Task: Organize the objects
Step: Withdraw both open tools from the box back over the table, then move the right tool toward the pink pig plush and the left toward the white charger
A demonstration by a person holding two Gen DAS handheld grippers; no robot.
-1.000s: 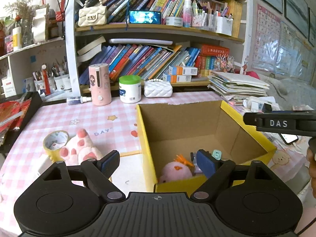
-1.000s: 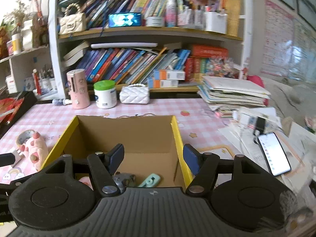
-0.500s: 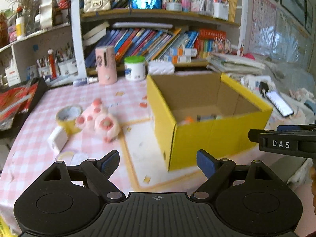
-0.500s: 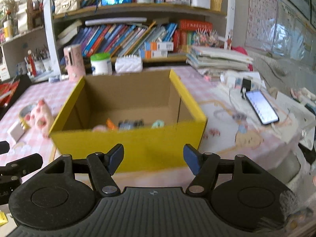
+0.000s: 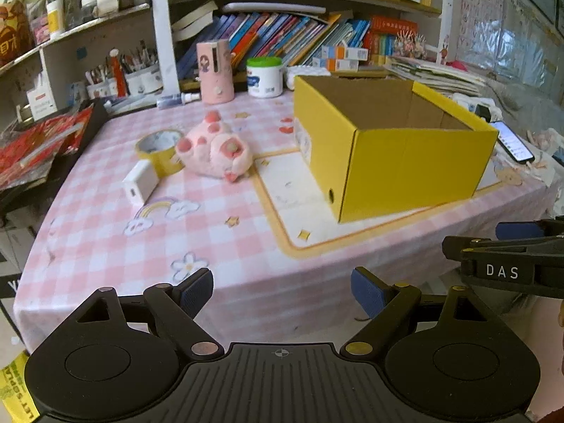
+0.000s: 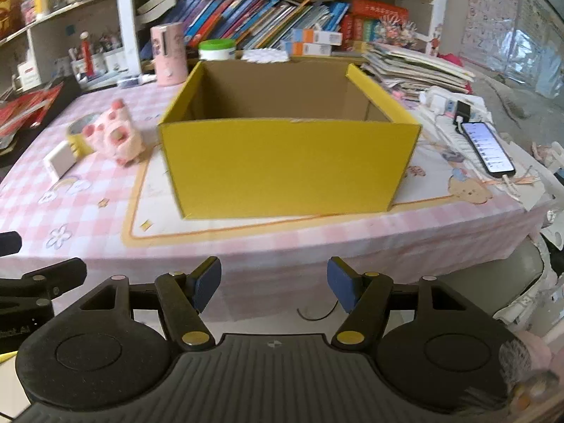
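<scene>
Daylit room: a table (image 5: 105, 239) in pink checked cloth stands before crowded bookshelves (image 5: 282, 35), with charts on the wall (image 5: 500, 24) to the right.

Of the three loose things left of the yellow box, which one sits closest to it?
The pink plush toy. The yellow tape roll lies beyond it, and the white charger block is farther left still, toward the table's near edge.

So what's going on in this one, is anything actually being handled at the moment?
Nothing is held. Both the left gripper and the right gripper are open and empty, off the near edge of the table, short of the yellow box. Left of the box, a pink plush toy, a tape roll and a small white charger lie on the cloth, not yet tidied away.
</scene>
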